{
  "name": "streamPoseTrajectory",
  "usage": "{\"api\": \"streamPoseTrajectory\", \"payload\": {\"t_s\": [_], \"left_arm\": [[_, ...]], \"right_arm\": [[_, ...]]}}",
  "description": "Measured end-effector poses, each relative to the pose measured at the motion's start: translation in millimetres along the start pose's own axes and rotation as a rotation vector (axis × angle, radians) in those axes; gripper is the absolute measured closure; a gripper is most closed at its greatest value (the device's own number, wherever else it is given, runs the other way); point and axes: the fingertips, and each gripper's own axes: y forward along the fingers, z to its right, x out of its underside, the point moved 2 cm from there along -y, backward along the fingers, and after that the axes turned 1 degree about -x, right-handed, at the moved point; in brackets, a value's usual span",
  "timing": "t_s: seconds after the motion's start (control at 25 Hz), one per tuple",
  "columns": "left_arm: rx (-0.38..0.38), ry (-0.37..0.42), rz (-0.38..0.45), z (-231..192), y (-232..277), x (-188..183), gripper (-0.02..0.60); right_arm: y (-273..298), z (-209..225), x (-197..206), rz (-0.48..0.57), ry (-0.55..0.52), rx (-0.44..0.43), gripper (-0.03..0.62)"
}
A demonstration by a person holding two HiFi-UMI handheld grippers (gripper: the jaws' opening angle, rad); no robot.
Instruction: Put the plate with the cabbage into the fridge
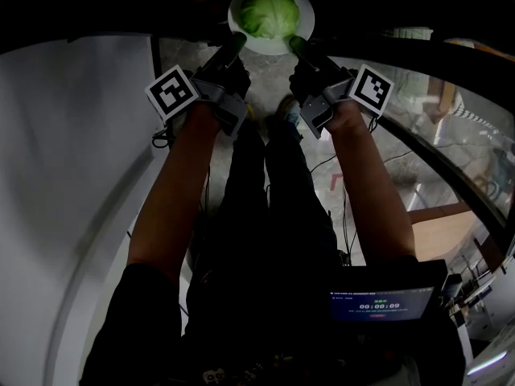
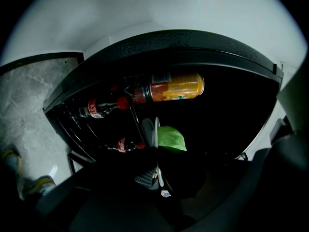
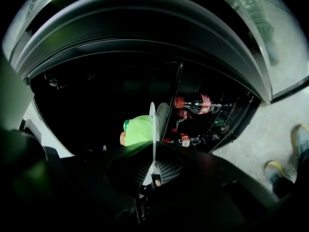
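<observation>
The plate, top centre, is pinched by left tool and right tool. The cabbage is thereby held level for the fridge.

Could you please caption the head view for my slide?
Left tool and right tool hold the plate of cabbage by opposite rim edges at the open fridge.

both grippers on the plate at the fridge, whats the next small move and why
Probably ease the plate forward, kept level, into the fridge. The left gripper and right gripper are each shut on its rim, the cabbage lies loose on it, and the fridge stands open just ahead.
</observation>
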Motion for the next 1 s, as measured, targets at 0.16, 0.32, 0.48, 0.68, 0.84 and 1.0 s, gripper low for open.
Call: {"api": "streamPoseTrajectory", "payload": {"t_s": [0.16, 0.32, 0.48, 0.68, 0.84, 1.0], "left_arm": [[-0.006, -0.003, 0.010, -0.5, 0.0, 0.0, 0.574], [-0.018, -0.023, 0.024, -2.5, 0.4, 0.2, 0.574], [-0.028, -0.030, 0.029, -1.3, 0.1, 0.5, 0.574], [-0.088, -0.003, 0.037, -6.6, -4.1, -0.5, 0.574], [-0.100, 0.002, 0.036, -4.2, -5.5, -0.2, 0.572], [-0.118, 0.004, 0.031, -2.1, -5.4, 0.5, 0.572]], "right_arm": [[-0.1, 0.2, -0.4, 0.005, -0.002, -0.001, 0.579], [0.5, 0.9, -0.9, 0.007, -0.007, 0.003, 0.579], [0.7, 0.6, -1.3, 0.009, -0.004, 0.007, 0.579], [0.1, -0.6, -1.5, 0.013, -0.002, 0.016, 0.579], [0.0, -2.1, -1.0, 0.017, 0.001, 0.014, 0.579], [0.4, -2.3, -1.3, 0.016, 0.000, 0.011, 0.579]]}}
